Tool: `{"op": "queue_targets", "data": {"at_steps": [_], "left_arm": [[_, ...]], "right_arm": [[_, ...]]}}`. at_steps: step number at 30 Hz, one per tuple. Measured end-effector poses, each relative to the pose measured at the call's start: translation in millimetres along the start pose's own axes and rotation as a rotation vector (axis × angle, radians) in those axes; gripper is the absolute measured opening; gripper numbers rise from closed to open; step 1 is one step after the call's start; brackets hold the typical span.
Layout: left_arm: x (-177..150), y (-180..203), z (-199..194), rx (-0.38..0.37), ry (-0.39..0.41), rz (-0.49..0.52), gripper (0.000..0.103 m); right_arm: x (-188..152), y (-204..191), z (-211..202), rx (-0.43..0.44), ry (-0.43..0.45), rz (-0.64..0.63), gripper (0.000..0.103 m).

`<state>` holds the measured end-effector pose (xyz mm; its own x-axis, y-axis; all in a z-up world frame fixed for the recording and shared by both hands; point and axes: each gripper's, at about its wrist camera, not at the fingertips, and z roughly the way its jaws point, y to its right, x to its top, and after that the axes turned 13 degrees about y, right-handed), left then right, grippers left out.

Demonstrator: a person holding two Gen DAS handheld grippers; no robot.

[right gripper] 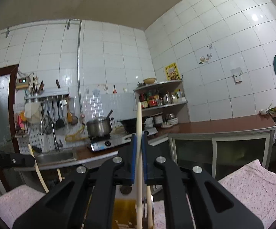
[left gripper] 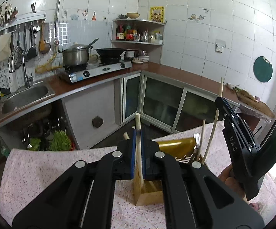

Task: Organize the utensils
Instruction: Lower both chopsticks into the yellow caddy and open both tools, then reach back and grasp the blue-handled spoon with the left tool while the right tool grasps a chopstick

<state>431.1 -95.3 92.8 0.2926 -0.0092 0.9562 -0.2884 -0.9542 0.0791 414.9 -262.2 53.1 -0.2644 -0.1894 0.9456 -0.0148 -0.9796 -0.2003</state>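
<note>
Your left gripper (left gripper: 138, 133) is clamped tight on a pale wooden chopstick (left gripper: 138, 147) at frame centre; its lower end drops into the wooden utensil holder (left gripper: 147, 194) on the pink floral tablecloth (left gripper: 42, 171). Another chopstick end (left gripper: 126, 135) pokes up just left of the jaws. Crowding the holder's right side: a yellow spatula (left gripper: 176, 146), a metal fork (left gripper: 197, 139) and two more chopsticks (left gripper: 202, 133).

Your right gripper (right gripper: 139, 139) is closed on its own chopstick (right gripper: 139, 118), held near upright at frame centre, lower end running down toward the yellow spatula (right gripper: 122, 208) at bottom centre. A second stick (right gripper: 149, 206) stands just right of it. In the left view, that right gripper sits at right, above the holder. Behind: sink (left gripper: 26, 97), gas stove (left gripper: 97, 70), steel pot (left gripper: 75, 54), wok (left gripper: 109, 51).
</note>
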Motion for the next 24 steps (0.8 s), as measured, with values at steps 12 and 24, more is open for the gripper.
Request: {"op": "queue_targets", "data": {"at_steps": [12, 24], "left_arm": [[-27.5, -22.7, -25.3, 0.034, -0.069, -0.101, 0.065], [-89.0, -45.7, -90.4, 0.127, -0.246, -0.087, 0.098]], "right_arm": [[19.1, 21.5, -46.7, -0.043, -0.253, -0.043, 0.055], [0.0, 38.8, -123.4, -0.206, -0.653, -0.124, 0.082]]}}
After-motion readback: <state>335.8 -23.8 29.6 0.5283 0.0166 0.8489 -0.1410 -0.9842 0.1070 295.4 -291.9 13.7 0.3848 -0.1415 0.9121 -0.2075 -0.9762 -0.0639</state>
